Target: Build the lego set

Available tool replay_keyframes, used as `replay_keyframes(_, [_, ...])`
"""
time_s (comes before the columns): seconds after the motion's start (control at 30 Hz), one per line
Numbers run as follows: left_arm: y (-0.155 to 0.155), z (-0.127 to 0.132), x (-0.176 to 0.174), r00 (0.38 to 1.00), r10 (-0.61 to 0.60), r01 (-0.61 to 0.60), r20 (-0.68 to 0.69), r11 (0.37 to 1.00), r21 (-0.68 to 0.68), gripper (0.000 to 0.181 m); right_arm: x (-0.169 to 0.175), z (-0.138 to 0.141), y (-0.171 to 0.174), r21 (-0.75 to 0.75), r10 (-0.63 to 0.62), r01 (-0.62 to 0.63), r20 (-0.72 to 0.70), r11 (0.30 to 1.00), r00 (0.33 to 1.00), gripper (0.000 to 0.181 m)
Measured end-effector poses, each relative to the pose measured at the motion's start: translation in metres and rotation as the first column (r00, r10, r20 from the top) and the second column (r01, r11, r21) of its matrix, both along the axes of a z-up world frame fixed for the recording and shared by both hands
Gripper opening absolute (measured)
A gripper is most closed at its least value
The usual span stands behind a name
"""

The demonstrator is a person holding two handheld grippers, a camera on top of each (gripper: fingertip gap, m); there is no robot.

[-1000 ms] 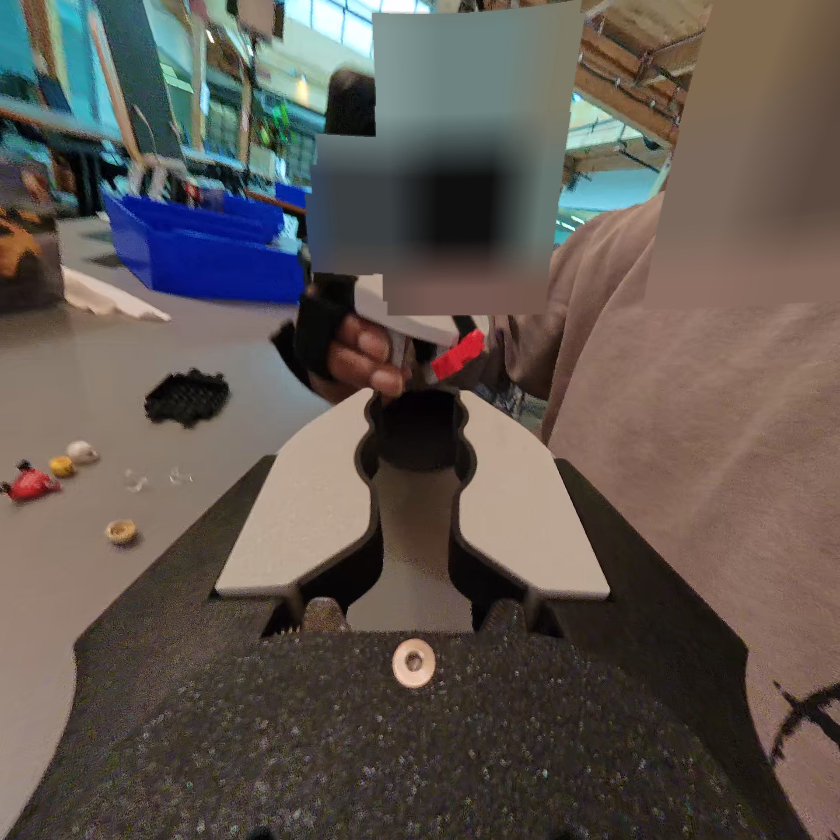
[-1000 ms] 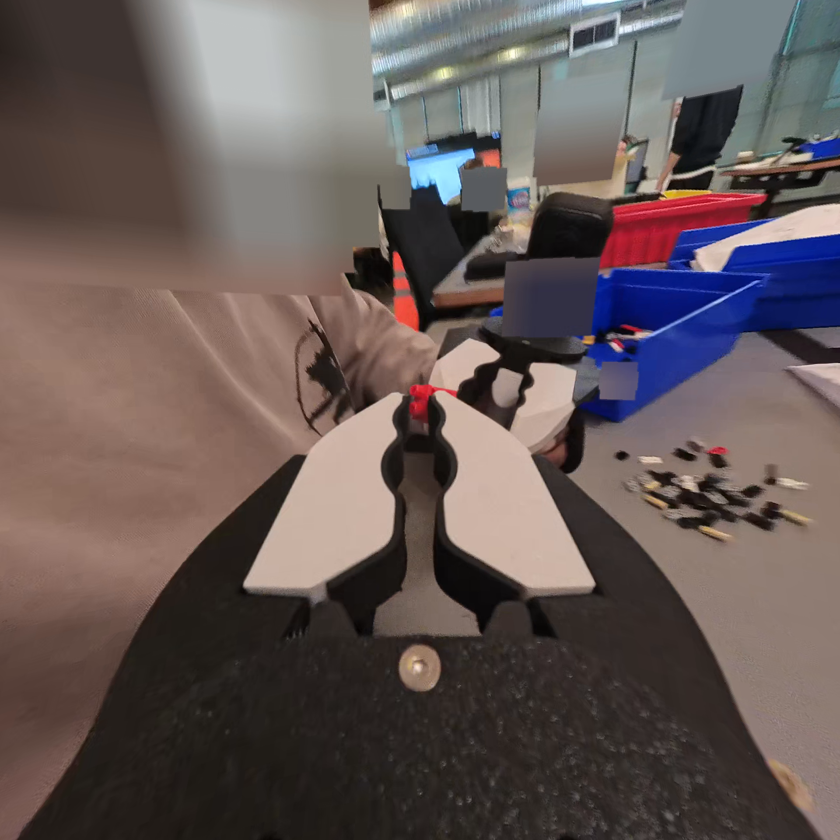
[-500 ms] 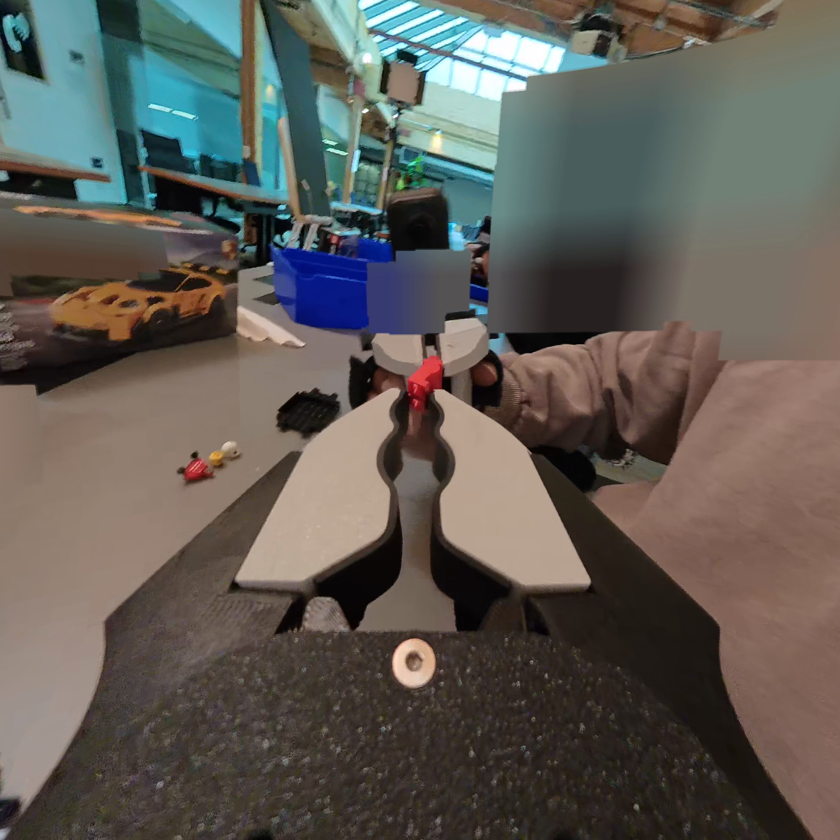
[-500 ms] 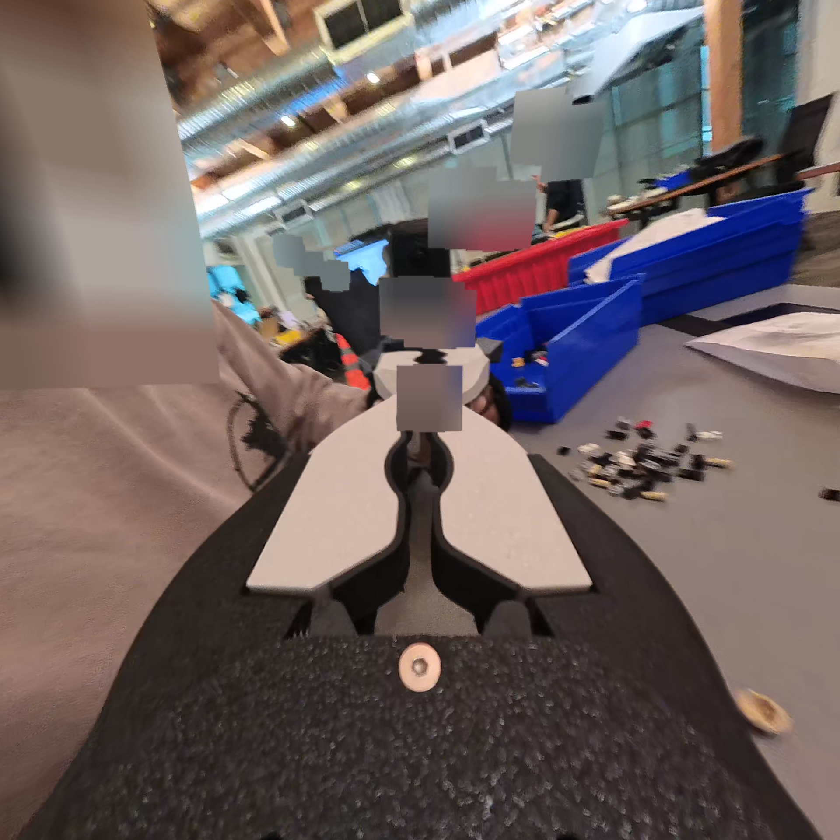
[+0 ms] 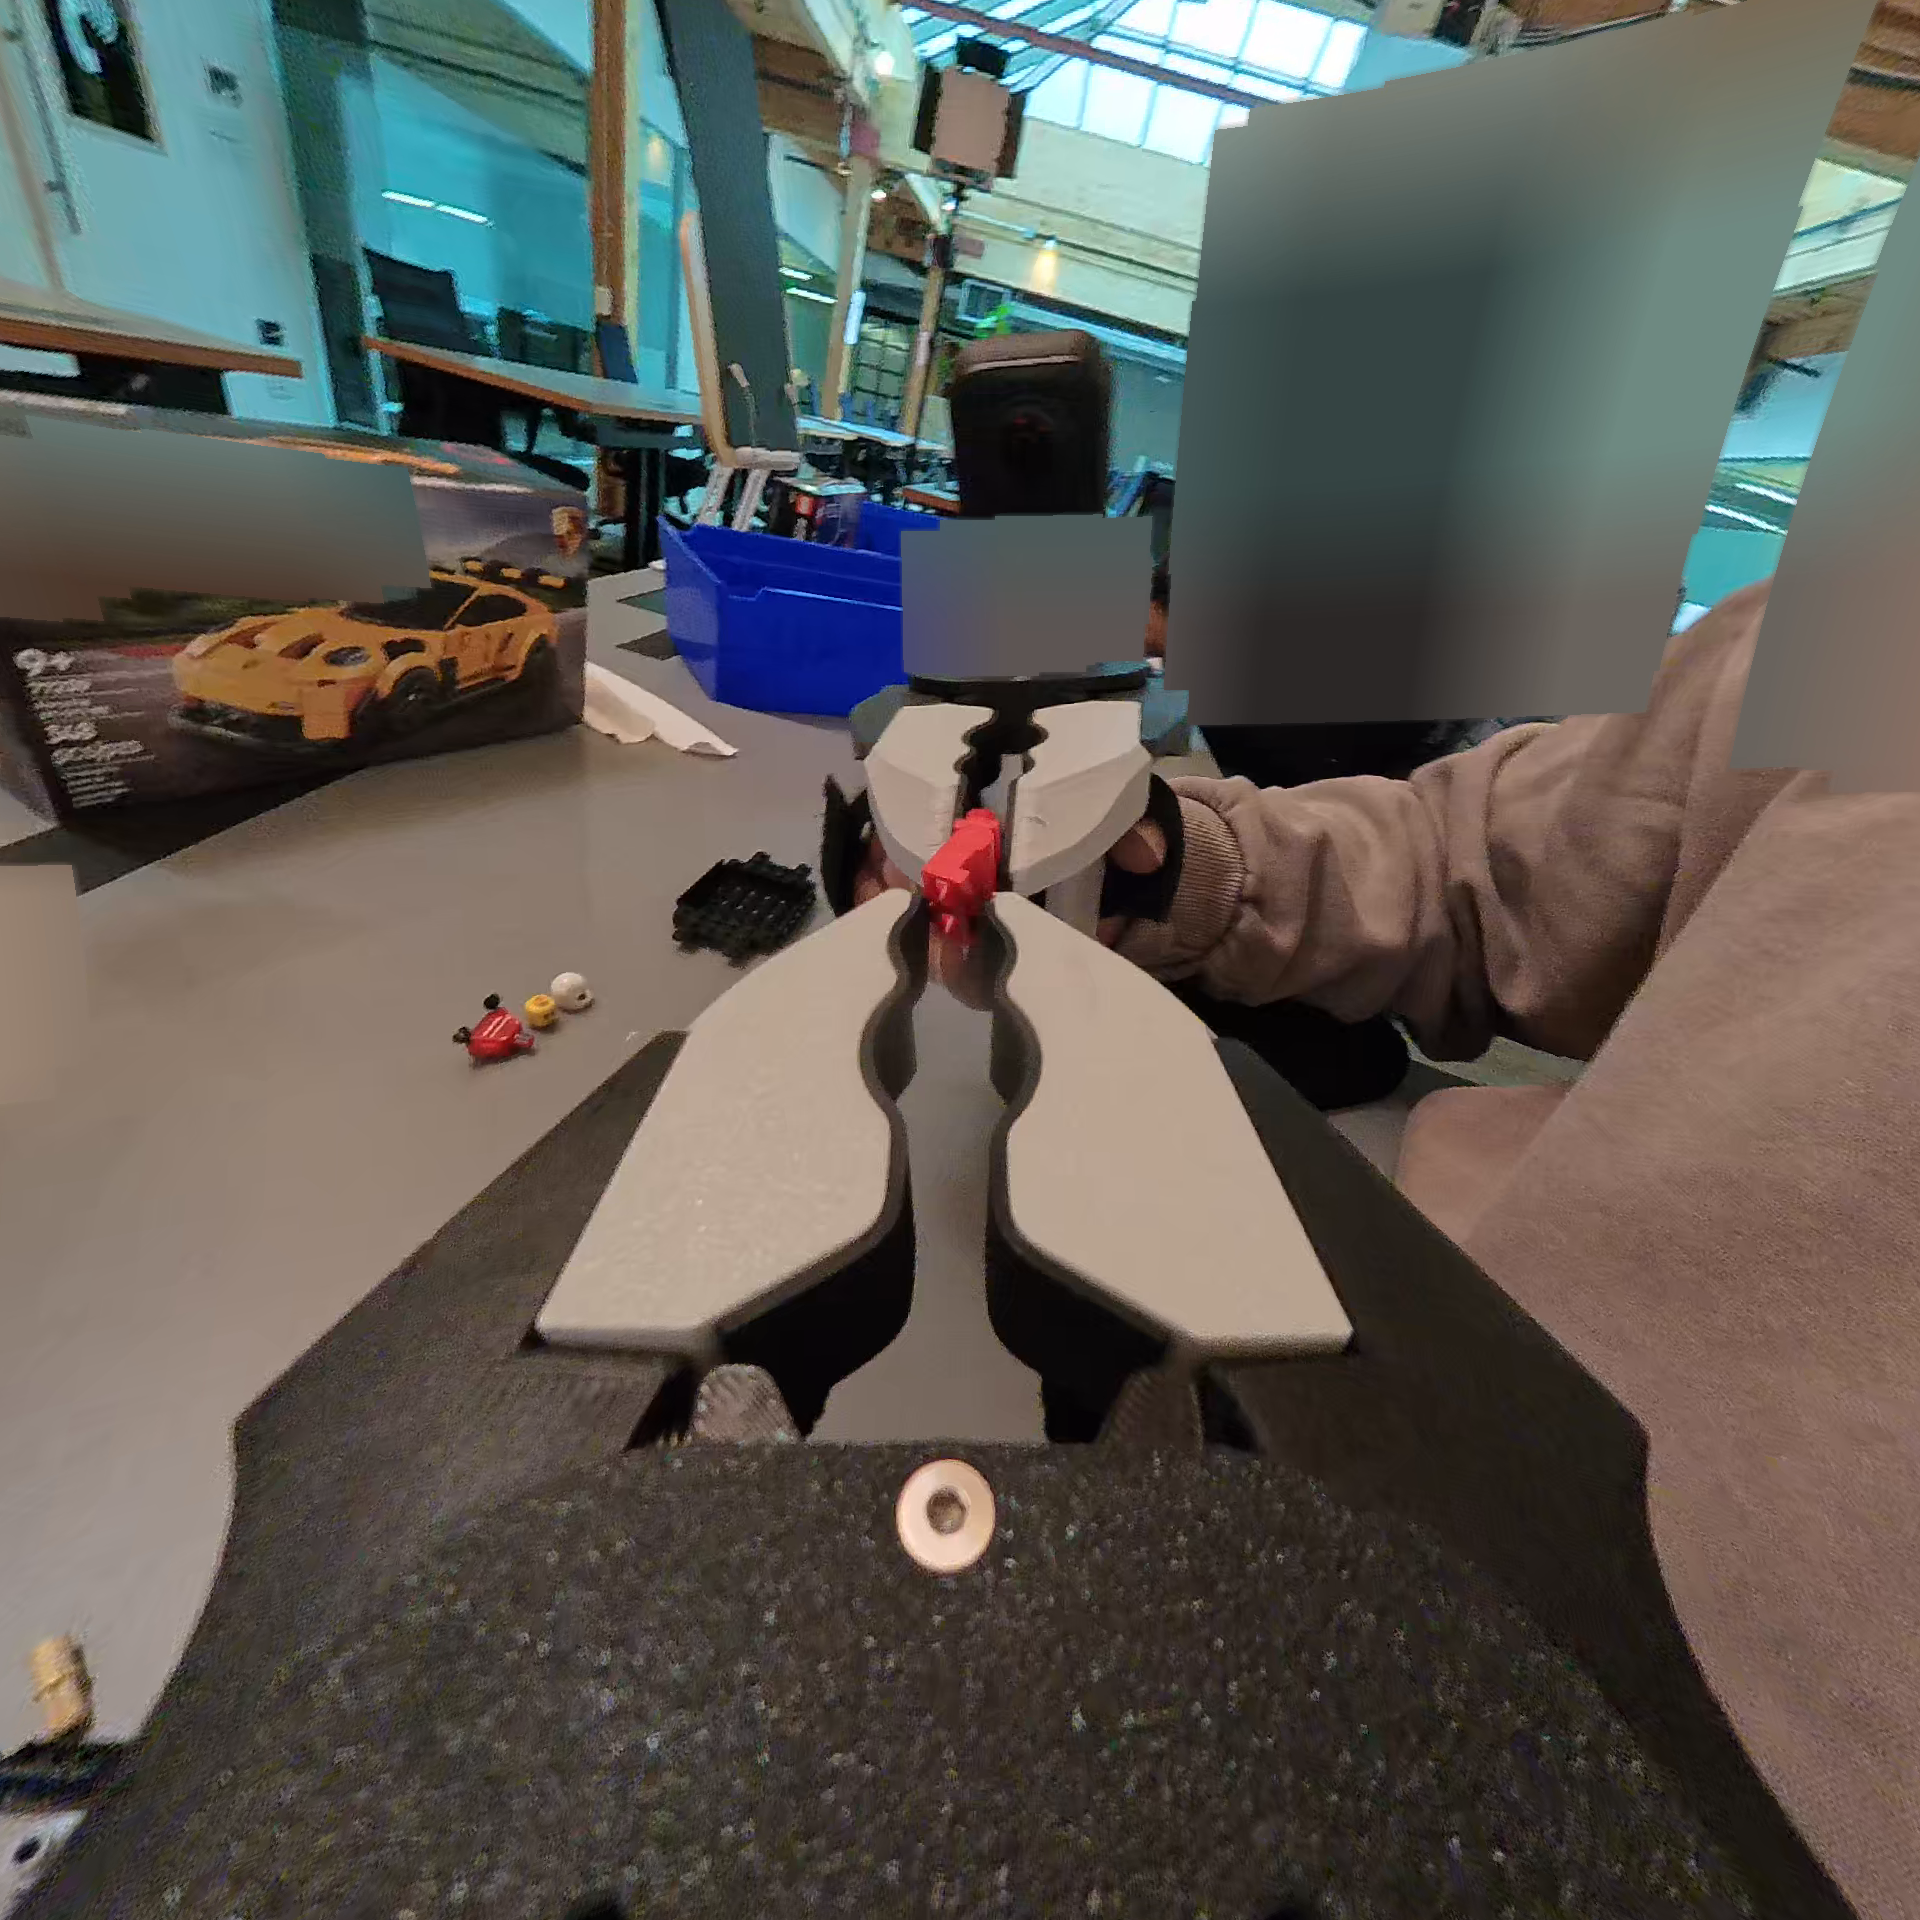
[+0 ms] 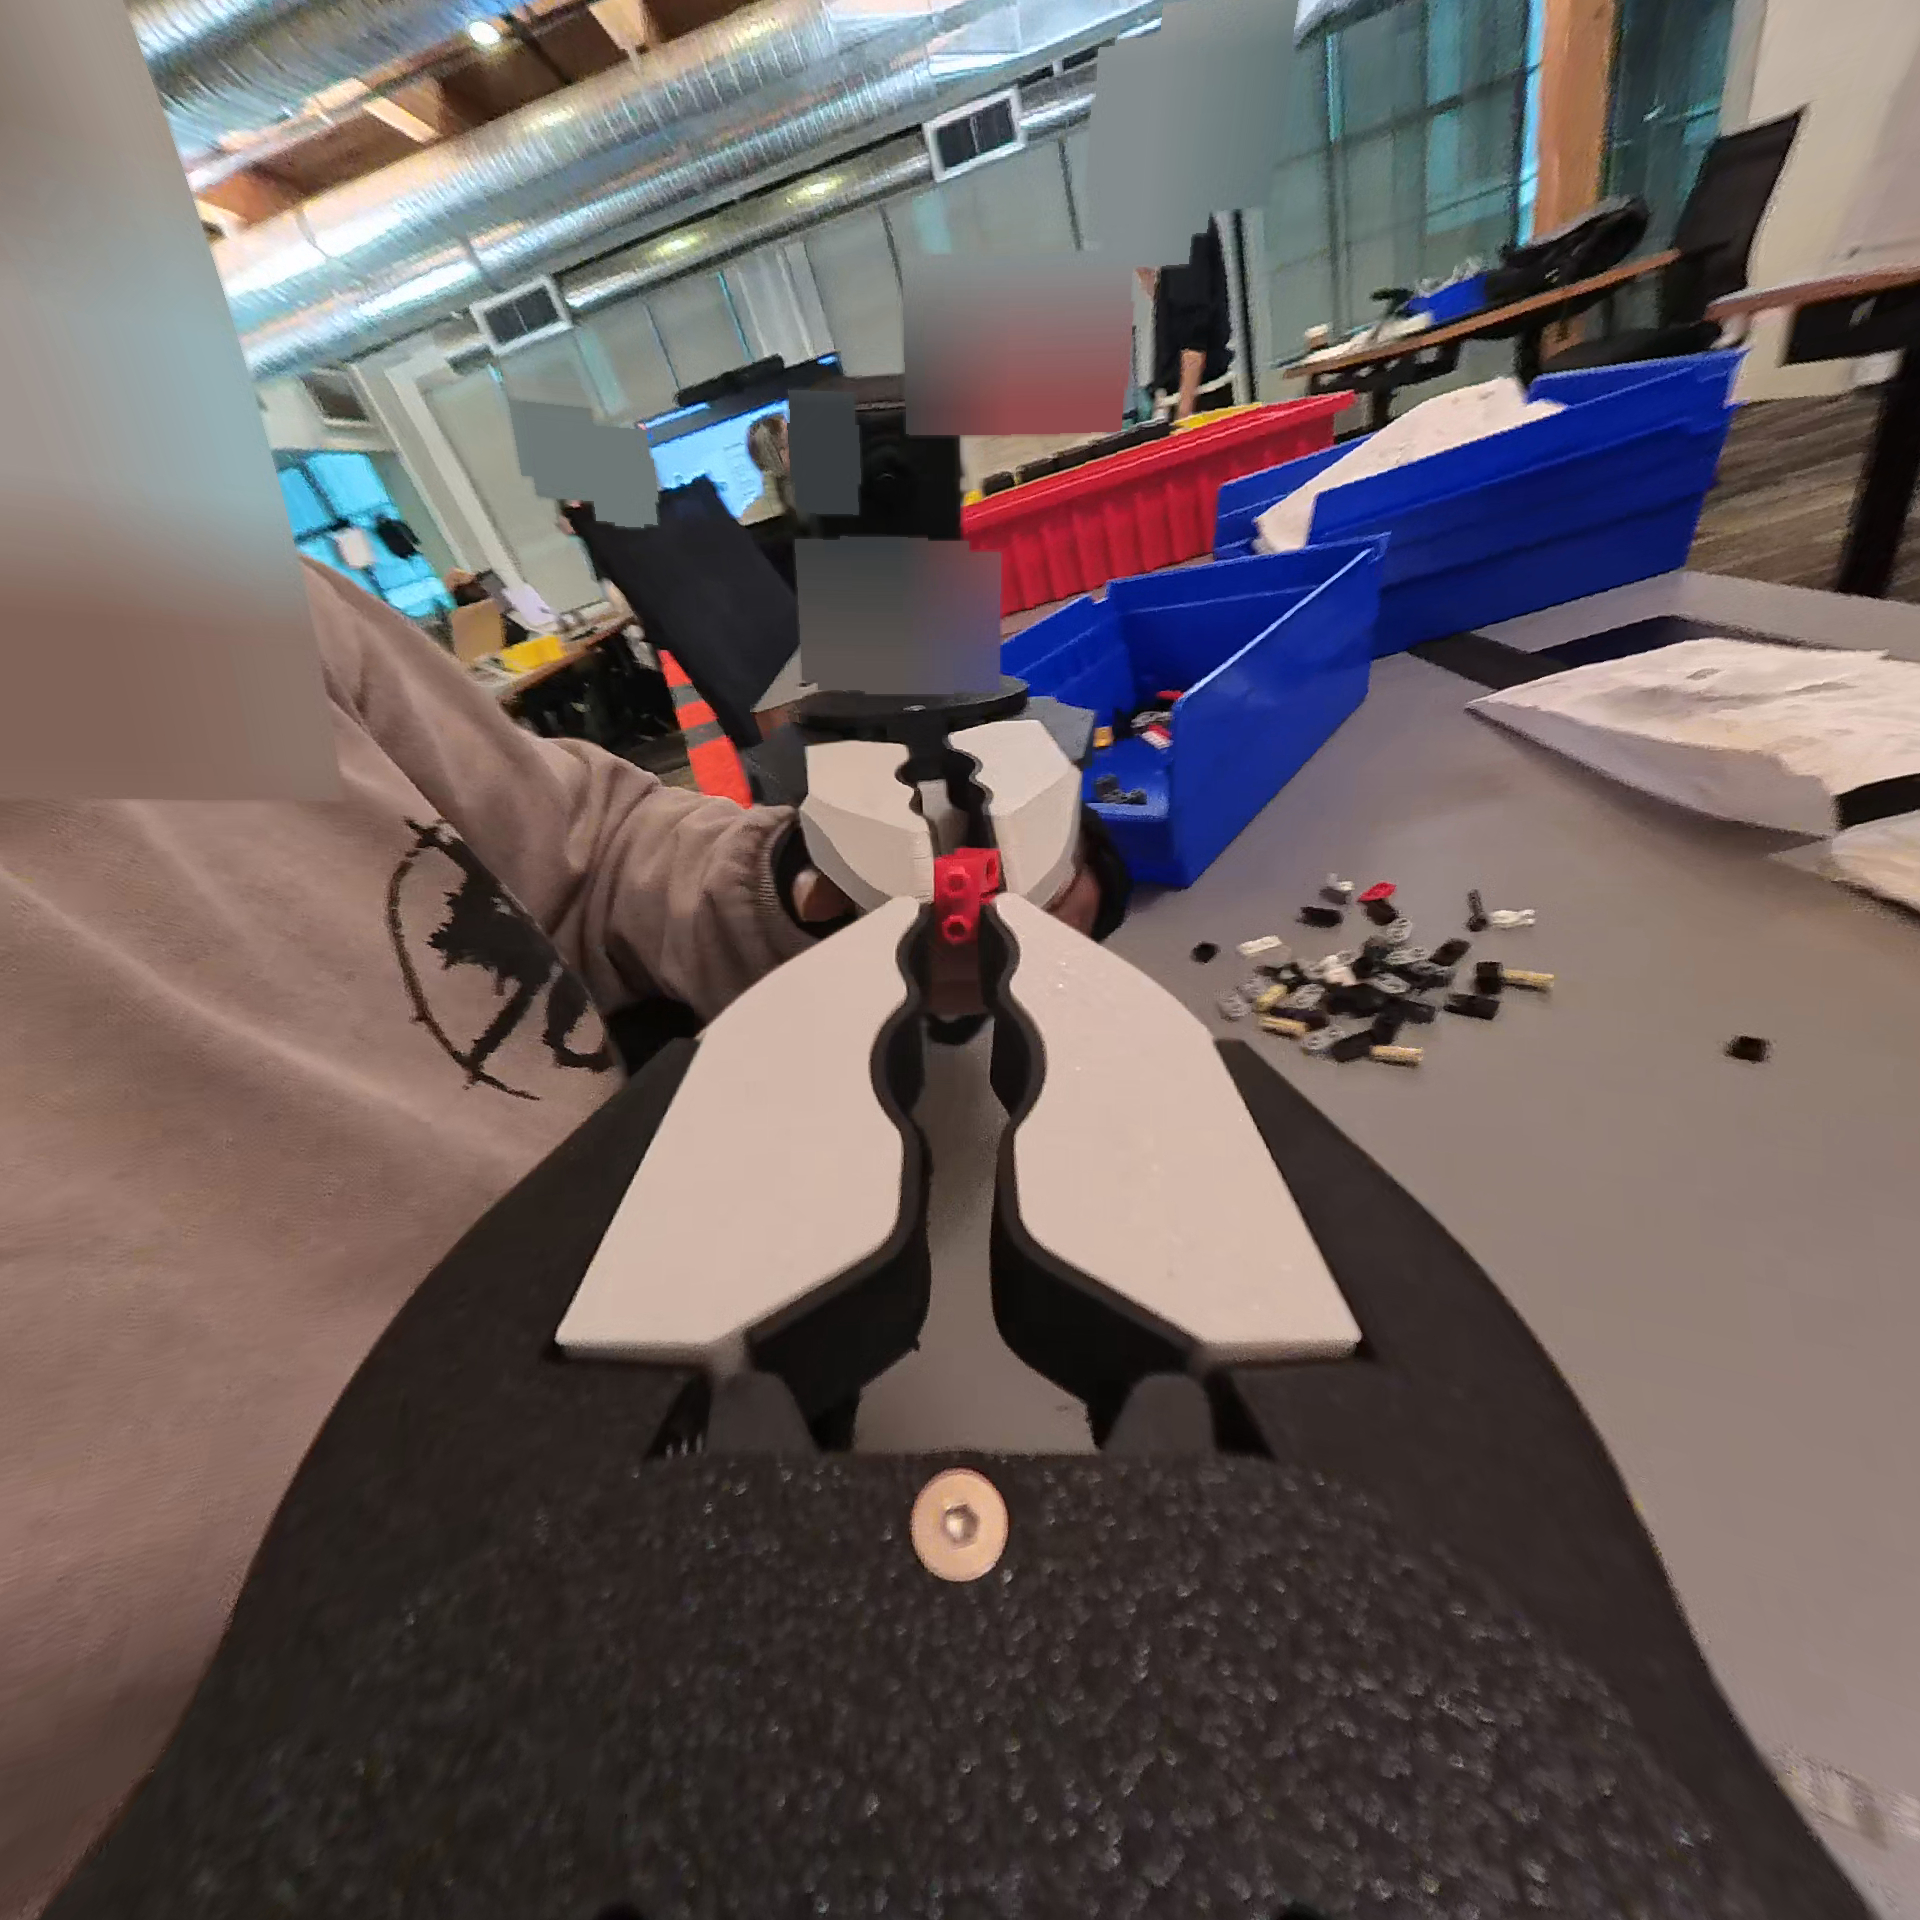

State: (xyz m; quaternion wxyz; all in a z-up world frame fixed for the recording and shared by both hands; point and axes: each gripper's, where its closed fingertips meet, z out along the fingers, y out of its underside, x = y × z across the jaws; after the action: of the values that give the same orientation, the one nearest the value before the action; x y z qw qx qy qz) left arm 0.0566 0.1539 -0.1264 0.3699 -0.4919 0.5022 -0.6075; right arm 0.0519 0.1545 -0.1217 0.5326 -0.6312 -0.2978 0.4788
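Left gripper [image 5: 951,914] and right gripper [image 6: 954,914] meet tip-to-tip (both nearly closed).

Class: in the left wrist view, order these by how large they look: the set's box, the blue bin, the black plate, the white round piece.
1. Box
2. Blue bin
3. Black plate
4. White round piece
The bin stands farther off, so its true size is unsure.

Even, bright indoor light; wide-angle distortion in both wrist views.

Daylight enters through skylights [image 5: 1164,94] in the left wrist view; ceiling lamps glint off the metal ducting [image 6: 582,177] in the right. Shadows on the grey tabletop [image 5: 312,1143] are soft and faint. Straight lines bow toward the edges. The nearest black gripper housings and the frame corners are soft; the far background is slightly blurred.
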Motion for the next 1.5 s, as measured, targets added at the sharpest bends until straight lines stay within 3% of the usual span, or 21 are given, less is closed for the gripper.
replay_keyframes(0.07, [-0.005, 0.003, -0.001, 0.999, -0.035, 0.035, 0.024, 0.999, -0.008, 0.020, -0.003, 0.002, -0.009, -0.057, 0.096, -0.099, -0.050, 0.993, 0.994, 0.007])
replay_keyframes(0.13, [-0.014, 0.004, -0.003, 0.995, -0.093, 0.093, 0.028, 0.996, -0.004, 0.015, -0.003, 0.004, -0.012, -0.084, 0.136, -0.144, -0.097, 0.986, 0.986, 0.007])
replay_keyframes(0.27, [-0.015, 0.003, -0.002, 0.996, -0.088, 0.088, 0.024, 0.996, -0.007, 0.009, -0.003, 0.001, -0.014, -0.120, 0.166, -0.178, -0.102, 0.977, 0.981, 0.007])
replay_keyframes(0.4, [-0.007, -0.003, 0.002, 0.999, -0.037, 0.037, -0.012, 0.999, -0.021, 0.008, 0.001, -0.005, -0.006, -0.109, 0.096, -0.102, -0.054, 0.989, 0.994, 0.007])
replay_keyframes(0.63, [0.012, -0.009, 0.007, 0.990, 0.129, -0.129, -0.052, 0.992, -0.005, 0.008, 0.008, -0.011, 0.014, 0.021, -0.137, 0.136, 0.089, 0.991, 0.987, 0.007])
replay_keyframes(0.77, [0.013, -0.010, 0.009, 0.987, 0.153, -0.153, -0.056, 0.988, 0.002, 0.008, 0.009, -0.012, 0.016, 0.047, -0.174, 0.170, 0.109, 0.984, 0.979, 0.008])
replay_keyframes(1.2, [0.002, -0.004, 0.007, 0.998, 0.056, -0.057, -0.018, 0.997, -0.052, 0.008, 0.008, -0.005, 0.003, -0.057, 0.000, -0.002, -0.042, 0.998, 0.999, 0.007])
replay_keyframes(1.37, [-0.002, -0.002, 0.006, 0.999, 0.040, -0.040, -0.001, 0.999, -0.030, 0.008, 0.007, -0.005, -0.001, -0.064, 0.038, -0.041, -0.057, 0.997, 0.998, 0.007])
replay_keyframes(1.43, [-0.003, 0.000, 0.006, 1.000, 0.029, -0.029, 0.006, 0.999, -0.032, 0.022, 0.006, -0.008, -0.003, -0.056, 0.051, -0.053, -0.033, 0.997, 0.998, 0.007])
replay_keyframes(1.5, [-0.005, -0.002, 0.006, 1.000, 0.015, -0.015, -0.011, 1.000, -0.016, 0.014, 0.003, -0.008, -0.006, -0.052, 0.064, -0.066, -0.030, 0.996, 0.997, 0.007])
